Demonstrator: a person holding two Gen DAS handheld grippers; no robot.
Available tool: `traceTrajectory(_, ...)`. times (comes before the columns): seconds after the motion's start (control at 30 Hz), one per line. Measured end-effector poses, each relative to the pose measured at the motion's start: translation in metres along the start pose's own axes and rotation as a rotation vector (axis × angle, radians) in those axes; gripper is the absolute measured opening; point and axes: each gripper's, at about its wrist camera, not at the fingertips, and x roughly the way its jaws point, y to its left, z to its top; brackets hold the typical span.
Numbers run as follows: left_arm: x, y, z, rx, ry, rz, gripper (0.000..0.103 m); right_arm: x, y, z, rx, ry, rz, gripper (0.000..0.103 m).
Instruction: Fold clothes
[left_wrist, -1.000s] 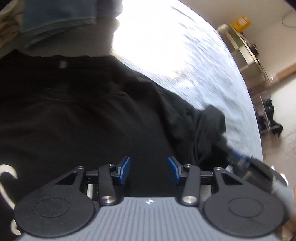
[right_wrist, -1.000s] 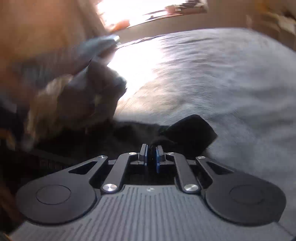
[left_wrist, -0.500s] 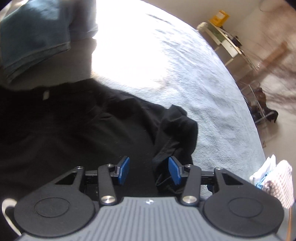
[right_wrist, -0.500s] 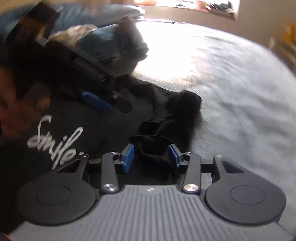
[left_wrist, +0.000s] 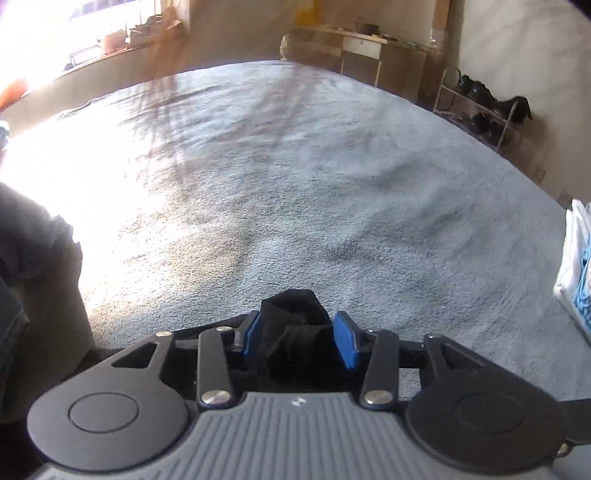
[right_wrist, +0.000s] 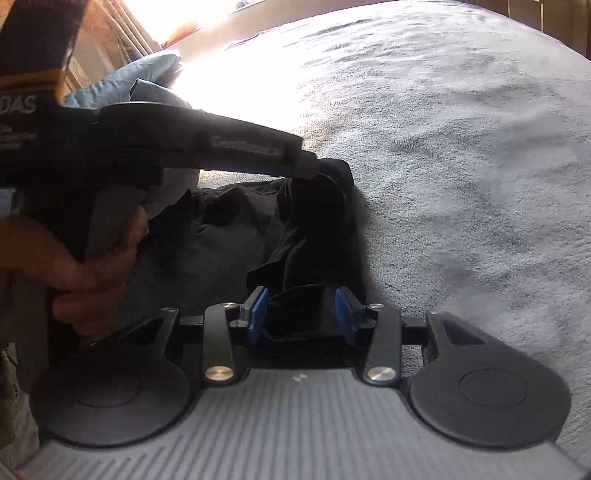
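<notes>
Holding a bunched sleeve of the black T-shirt (right_wrist: 236, 221) between both claws, I have the garment spread on the grey bed (right_wrist: 461, 147) with this end crumpled near its right side. My left claw (left_wrist: 299, 338) has just been closing, and black cloth fills the gap between its blue pads (left_wrist: 345, 345); from its own camera I judge it pinched on the fabric, though the pads look only lightly pressed. My right claw (right_wrist: 301, 314) has just been opening and now stands partly apart with a fold of the same cloth lying between its pads, loose rather than squeezed, so I read it as not gripping. I can see my left hand (right_wrist: 85, 254) on the handle in the right-hand view. The shirt is light, limp knit: it will sag, drape and bunch wherever it is unsupported, and it may slide out of a shallow pinch. I would take hold at the sleeve hem and the shoulder seam, where layers give the pads something thicker to bite.
</notes>
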Motion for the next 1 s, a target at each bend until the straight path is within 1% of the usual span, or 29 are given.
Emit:
traceTrajectory(0.03,0.003,-0.001,0.0,0.009,0.014,-0.008,0.023,0.001,0.001,0.0,0.008,-0.002,0.005,0.04)
traceTrajectory(0.07,0.005,-0.001,-0.001,0.003,0.028,-0.011,0.011,0.003,0.002,0.0,0.018,-0.004,0.009,0.04)
traceTrajectory(0.1,0.007,0.0,-0.001,-0.004,0.042,-0.014,0.007,0.004,0.002,0.001,0.033,-0.006,0.011,0.04)
traceTrajectory(0.13,0.008,0.002,-0.002,-0.024,0.052,-0.023,0.006,0.006,0.002,0.002,0.047,-0.009,0.012,0.039)
traceTrajectory(0.17,0.006,0.007,-0.002,-0.075,0.057,-0.046,0.004,0.008,0.001,0.003,0.062,-0.011,0.012,0.039)
traceTrajectory(0.23,0.004,0.021,0.0,-0.204,0.067,-0.107,0.004,0.015,-0.002,0.004,0.102,-0.009,0.014,0.039)
traceTrajectory(0.3,0.002,0.038,0.002,-0.348,0.077,-0.186,0.003,0.022,-0.005,0.003,0.132,0.005,0.022,0.037)
traceTrajectory(0.37,0.001,0.047,0.004,-0.44,0.073,-0.24,0.003,0.027,-0.007,0.002,0.155,0.009,0.026,0.036)
traceTrajectory(0.4,0.0,0.05,0.005,-0.472,0.071,-0.257,0.003,0.028,-0.008,0.001,0.16,0.01,0.026,0.029)
traceTrajectory(0.43,0.0,0.052,0.005,-0.504,0.071,-0.276,0.003,0.03,-0.009,0.0,0.163,0.012,0.025,0.018)
traceTrajectory(0.5,-0.001,0.054,0.007,-0.561,0.069,-0.31,0.003,0.027,-0.012,-0.002,0.167,0.0,0.019,0.006)
traceTrajectory(0.53,-0.002,0.052,0.009,-0.573,0.065,-0.323,0.003,0.024,-0.014,-0.002,0.17,-0.012,0.015,0.003)
traceTrajectory(0.63,-0.002,0.039,0.019,-0.569,0.045,-0.352,0.003,-0.002,-0.024,0.0,0.188,-0.077,-0.021,0.002)
traceTrajectory(0.73,0.005,0.017,0.034,-0.573,0.028,-0.393,0.003,-0.036,-0.04,0.007,0.174,-0.154,-0.105,0.002)
traceTrajectory(0.8,0.016,-0.002,0.044,-0.563,0.013,-0.415,0.003,-0.049,-0.057,0.013,0.148,-0.182,-0.169,0.002)
traceTrajectory(0.87,0.033,-0.022,0.049,-0.552,0.014,-0.425,0.003,-0.053,-0.077,0.018,0.132,-0.181,-0.221,0.002)
traceTrajectory(0.93,0.058,-0.04,0.049,-0.523,0.044,-0.419,0.006,-0.051,-0.1,0.021,0.12,-0.169,-0.273,0.002)
traceTrajectory(1.0,0.076,-0.051,0.044,-0.487,0.077,-0.398,0.017,-0.041,-0.125,0.02,0.133,-0.131,-0.314,0.002)
